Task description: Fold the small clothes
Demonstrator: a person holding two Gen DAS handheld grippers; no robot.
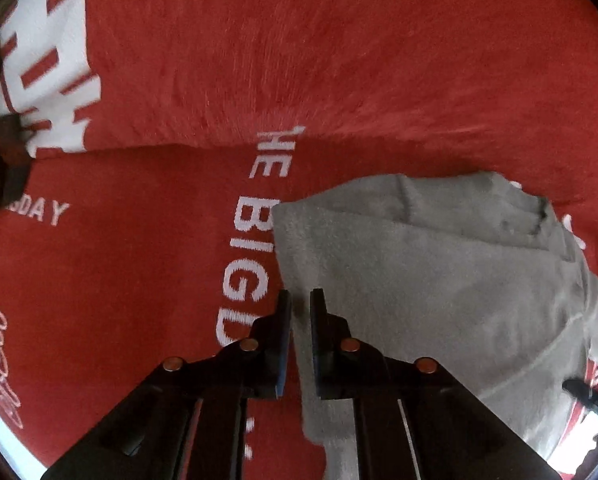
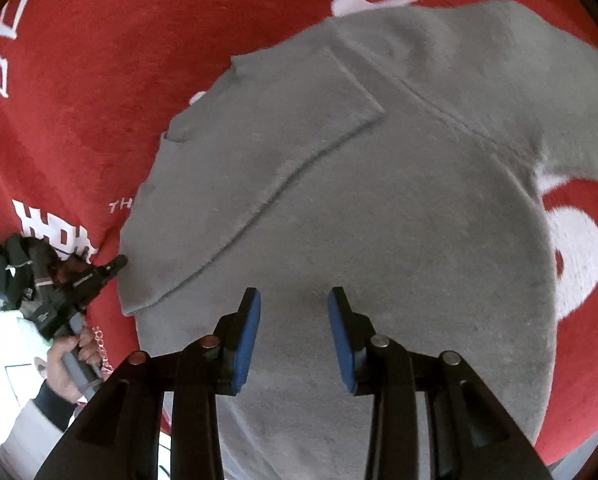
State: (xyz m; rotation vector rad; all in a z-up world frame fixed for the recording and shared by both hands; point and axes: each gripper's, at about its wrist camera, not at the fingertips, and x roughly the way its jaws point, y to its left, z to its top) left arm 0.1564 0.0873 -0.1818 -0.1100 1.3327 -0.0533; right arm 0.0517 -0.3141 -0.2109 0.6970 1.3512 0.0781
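A grey garment (image 2: 359,208) lay spread on a red cloth (image 1: 147,264) printed with white lettering; what the cloth covered could not be told. One flap of the garment was folded over its body, leaving a straight diagonal edge. The left tool (image 1: 300,300) sat at the garment's left border, its jaws narrowly parted with the grey edge running between them, though whether they pinched it could not be told. The right tool (image 2: 294,300) hovered over the middle of the garment with its blue pads (image 2: 248,344) spread wide, released and gripping nothing. In the right wrist view, the person's left hand (image 2: 65,364) gripped the other tool's handle.
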